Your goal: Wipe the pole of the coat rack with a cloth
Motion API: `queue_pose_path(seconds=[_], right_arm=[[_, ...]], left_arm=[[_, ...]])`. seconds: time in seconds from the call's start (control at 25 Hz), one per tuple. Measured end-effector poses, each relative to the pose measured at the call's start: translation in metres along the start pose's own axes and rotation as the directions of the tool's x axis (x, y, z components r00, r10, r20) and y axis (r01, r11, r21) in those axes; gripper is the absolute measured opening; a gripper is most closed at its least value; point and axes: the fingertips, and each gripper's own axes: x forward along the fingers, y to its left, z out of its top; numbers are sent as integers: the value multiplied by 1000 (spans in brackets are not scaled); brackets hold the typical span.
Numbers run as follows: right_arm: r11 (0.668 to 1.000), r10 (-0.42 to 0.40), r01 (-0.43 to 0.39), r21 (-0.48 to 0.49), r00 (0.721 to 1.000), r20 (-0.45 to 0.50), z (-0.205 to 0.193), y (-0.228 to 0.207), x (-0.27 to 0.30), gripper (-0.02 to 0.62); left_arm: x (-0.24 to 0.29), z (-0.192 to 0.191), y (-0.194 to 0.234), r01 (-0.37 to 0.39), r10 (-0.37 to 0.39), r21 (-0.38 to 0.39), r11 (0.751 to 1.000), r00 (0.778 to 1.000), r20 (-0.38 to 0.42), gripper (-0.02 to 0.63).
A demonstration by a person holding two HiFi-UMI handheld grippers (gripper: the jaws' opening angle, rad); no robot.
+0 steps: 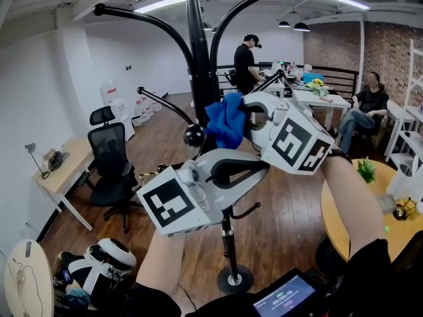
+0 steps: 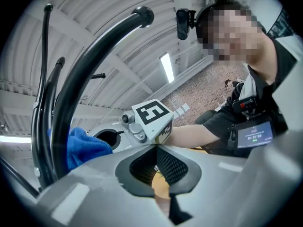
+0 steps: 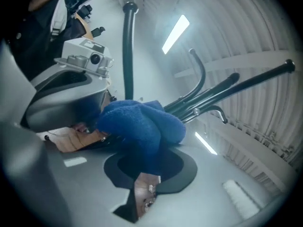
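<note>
The black coat rack pole (image 1: 198, 58) stands in the middle of the head view, with curved arms (image 1: 142, 18) branching off it. My right gripper (image 1: 247, 115) is shut on a bunched blue cloth (image 1: 226, 121), which rests against the right side of the pole just above a ball-tipped hook (image 1: 194, 135). In the right gripper view the cloth (image 3: 142, 124) fills the jaws (image 3: 142, 148), with the pole (image 3: 201, 103) just beyond. My left gripper (image 1: 263, 166) sits lower, in front of the pole, shut with nothing in it (image 2: 156, 148). Its own view shows the cloth (image 2: 83, 148) and a rack arm (image 2: 90, 56) to the left.
The rack's round base (image 1: 233, 279) stands on a wooden floor. A black office chair (image 1: 112, 157) and a desk (image 1: 66, 170) are to the left, a yellow round table (image 1: 377, 210) to the right. One person stands (image 1: 244, 61) and another sits (image 1: 367, 107) at the back.
</note>
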Motion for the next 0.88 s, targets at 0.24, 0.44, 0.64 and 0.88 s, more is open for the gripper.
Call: queue_pose_path(seconds=[0.24,0.44,0.64,0.88], right_arm=[[989,150,-150,5,986,-66,-10,17,1,49],[961,276,-277,20,946,-168,-20,44,-5,49],[945,326,-321,58,924,-197,-20,57,-25,49],[951,308,-293,101,930,-202,-26,62,-52,49]], left_arm=[[-3,6,1,6,-6,-28,1000,1000,0,4],[-5,3,-11,22,-22,-39,999,1000,-7,3],[-2,4,-24,40,-40,-47,998,999,10,5],[7,3,-44,77,-75,-51,996,996,38,5]])
